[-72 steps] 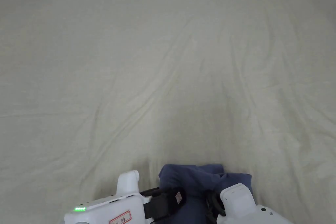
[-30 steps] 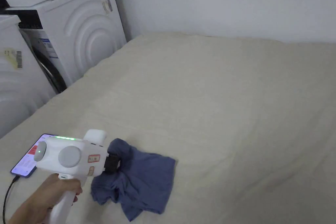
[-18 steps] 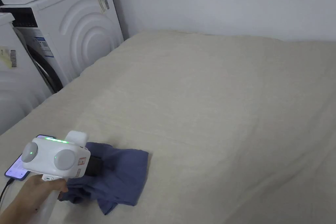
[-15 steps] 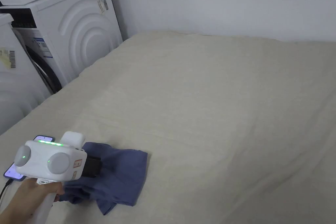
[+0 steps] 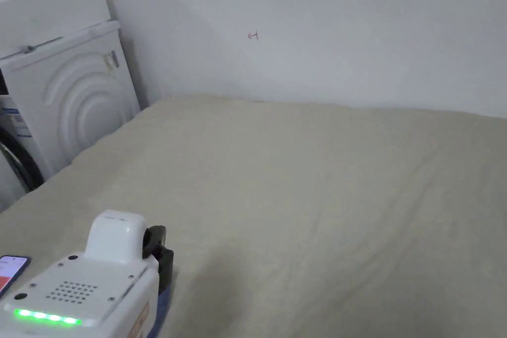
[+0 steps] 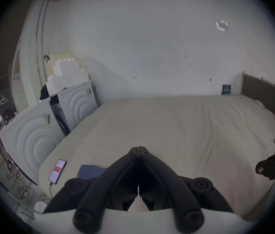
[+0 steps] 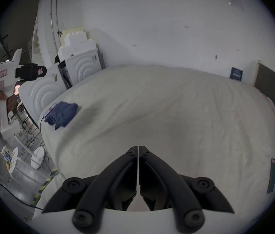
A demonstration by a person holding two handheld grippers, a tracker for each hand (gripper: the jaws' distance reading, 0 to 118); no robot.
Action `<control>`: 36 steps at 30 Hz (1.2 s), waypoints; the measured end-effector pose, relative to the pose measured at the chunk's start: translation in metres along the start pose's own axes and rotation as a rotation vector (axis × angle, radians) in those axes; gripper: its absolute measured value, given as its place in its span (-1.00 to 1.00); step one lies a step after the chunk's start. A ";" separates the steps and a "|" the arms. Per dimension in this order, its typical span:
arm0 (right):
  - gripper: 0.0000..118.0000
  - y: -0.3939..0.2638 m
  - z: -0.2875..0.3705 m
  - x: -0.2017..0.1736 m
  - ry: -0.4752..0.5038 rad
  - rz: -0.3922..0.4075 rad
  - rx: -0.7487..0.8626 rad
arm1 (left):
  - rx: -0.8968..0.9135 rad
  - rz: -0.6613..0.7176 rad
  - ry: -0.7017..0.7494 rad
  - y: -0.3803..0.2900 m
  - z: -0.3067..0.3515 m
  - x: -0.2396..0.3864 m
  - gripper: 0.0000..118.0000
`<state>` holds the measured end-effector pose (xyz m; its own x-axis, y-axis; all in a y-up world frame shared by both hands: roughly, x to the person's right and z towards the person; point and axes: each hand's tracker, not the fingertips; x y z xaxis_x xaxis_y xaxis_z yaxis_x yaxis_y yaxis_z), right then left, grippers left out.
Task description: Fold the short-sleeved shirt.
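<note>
Now the left gripper [image 6: 138, 147], jaws pressed together and empty, has lifted off the crumpled dark-blue short-sleeved shirt [image 7: 62, 114], which lies beside the smartphone [image 6: 57, 171]; the right gripper's [image 7: 138, 147] jaws are closed too.

All 3 cams face the wall [image 5: 322, 32] across bed [image 5: 322, 195], prob. near-corner.
</note>
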<state>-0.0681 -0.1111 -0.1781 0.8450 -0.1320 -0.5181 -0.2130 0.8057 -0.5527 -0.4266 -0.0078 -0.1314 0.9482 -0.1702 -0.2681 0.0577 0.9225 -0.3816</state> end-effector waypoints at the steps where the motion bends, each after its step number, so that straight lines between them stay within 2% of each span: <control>1: -0.92 0.003 0.008 0.002 -0.015 0.000 0.040 | 0.018 0.025 0.019 0.004 0.010 0.019 -1.00; 3: -0.92 0.010 0.026 0.008 -0.038 -0.014 0.085 | 0.088 0.028 0.019 0.008 0.024 0.047 -1.00; 5: -0.92 0.017 0.052 0.012 -0.077 -0.020 0.161 | 0.083 0.028 0.020 0.015 0.044 0.078 -1.00; 6: -0.92 0.021 0.065 0.013 -0.094 -0.013 0.187 | 0.114 0.071 0.031 0.017 0.054 0.090 -1.00; 8: -0.92 0.030 0.092 0.016 -0.135 0.002 0.258 | 0.153 0.076 -0.047 0.023 0.073 0.110 -1.00; 11: -0.92 0.041 0.128 0.028 -0.123 -0.055 0.359 | 0.206 0.046 -0.041 0.035 0.102 0.140 -1.00; 13: -0.92 0.047 0.146 0.032 -0.153 -0.082 0.424 | 0.208 0.037 -0.043 0.043 0.113 0.153 -1.00; 15: -0.92 0.050 0.160 0.035 -0.179 -0.073 0.480 | 0.229 0.086 -0.060 0.050 0.127 0.162 -1.00; 17: -0.92 0.054 0.177 0.033 -0.245 -0.026 0.532 | 0.245 0.089 -0.091 0.057 0.137 0.166 -1.00; 19: -0.92 0.057 0.188 0.032 -0.282 0.010 0.578 | 0.279 0.090 -0.057 0.059 0.151 0.170 -1.00; 23: -0.89 0.060 0.205 0.031 -0.273 -0.013 0.629 | 0.301 0.050 -0.053 0.057 0.169 0.178 -1.00; 24: -0.82 0.059 0.209 0.030 -0.267 -0.016 0.646 | 0.306 0.044 -0.050 0.055 0.172 0.179 -0.80; 25: -0.70 0.059 0.212 0.029 -0.266 -0.025 0.663 | 0.307 0.036 -0.056 0.055 0.175 0.179 -0.45; 26: -0.50 0.060 0.214 0.029 -0.267 -0.027 0.667 | 0.290 0.024 -0.057 0.054 0.178 0.180 0.02; 27: -0.09 0.060 0.216 0.028 -0.261 -0.022 0.669 | 0.266 0.002 -0.086 0.054 0.179 0.181 0.58; 28: 0.28 0.060 0.218 0.027 -0.258 -0.021 0.674 | 0.256 0.017 -0.101 0.054 0.179 0.180 0.82; 30: 0.83 0.061 0.219 0.024 -0.261 -0.015 0.676 | 0.269 0.032 -0.093 0.049 0.182 0.183 0.87; 31: 0.90 0.059 0.219 0.023 -0.260 -0.012 0.680 | 0.270 0.034 -0.078 0.048 0.184 0.183 0.87; 36: 1.00 0.059 0.224 0.019 -0.274 -0.005 0.689 | 0.304 0.026 -0.012 0.047 0.188 0.185 0.88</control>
<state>0.0449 0.0632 -0.0743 0.9565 -0.0606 -0.2854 0.0713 0.9971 0.0274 -0.1895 0.0687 -0.0328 0.9542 -0.1423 -0.2631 0.1220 0.9882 -0.0921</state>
